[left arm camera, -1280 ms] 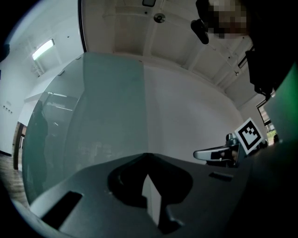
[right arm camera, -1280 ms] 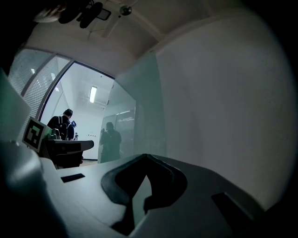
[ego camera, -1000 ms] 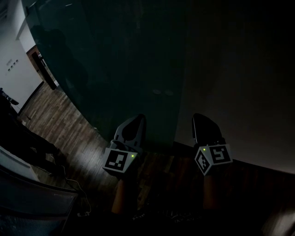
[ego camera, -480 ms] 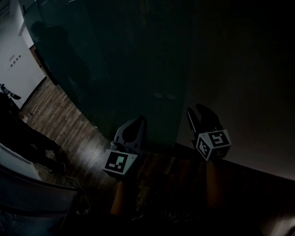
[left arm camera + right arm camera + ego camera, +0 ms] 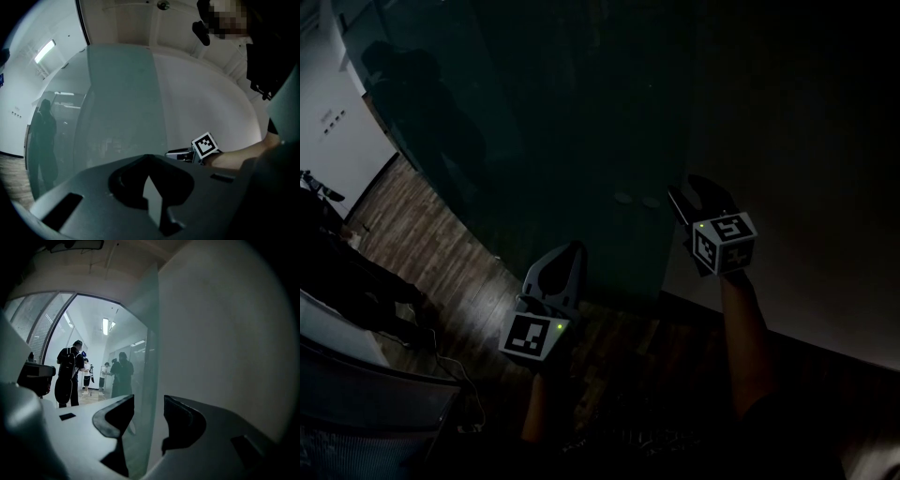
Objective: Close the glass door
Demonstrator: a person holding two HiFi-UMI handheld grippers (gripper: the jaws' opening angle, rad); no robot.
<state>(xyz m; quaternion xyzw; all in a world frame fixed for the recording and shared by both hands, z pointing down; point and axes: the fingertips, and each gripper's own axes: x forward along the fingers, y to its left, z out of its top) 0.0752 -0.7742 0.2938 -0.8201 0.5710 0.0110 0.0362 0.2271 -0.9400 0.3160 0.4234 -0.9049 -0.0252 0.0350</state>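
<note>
- The glass door [image 5: 562, 141] stands dark and upright, with its free edge beside a pale wall [image 5: 787, 141].
- The right gripper [image 5: 689, 195] is level at the door's free edge. Its jaws are opening with the edge between them, pads clear of the glass.
- The left gripper [image 5: 570, 253] hovers near the door's face, jaws pressed together on nothing.
- A wood floor [image 5: 422, 234] shows left of the door.

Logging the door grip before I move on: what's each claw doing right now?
Left claw: shut, empty.
Right claw: opening, with the glass door edge between its jaws, not gripped.
</note>
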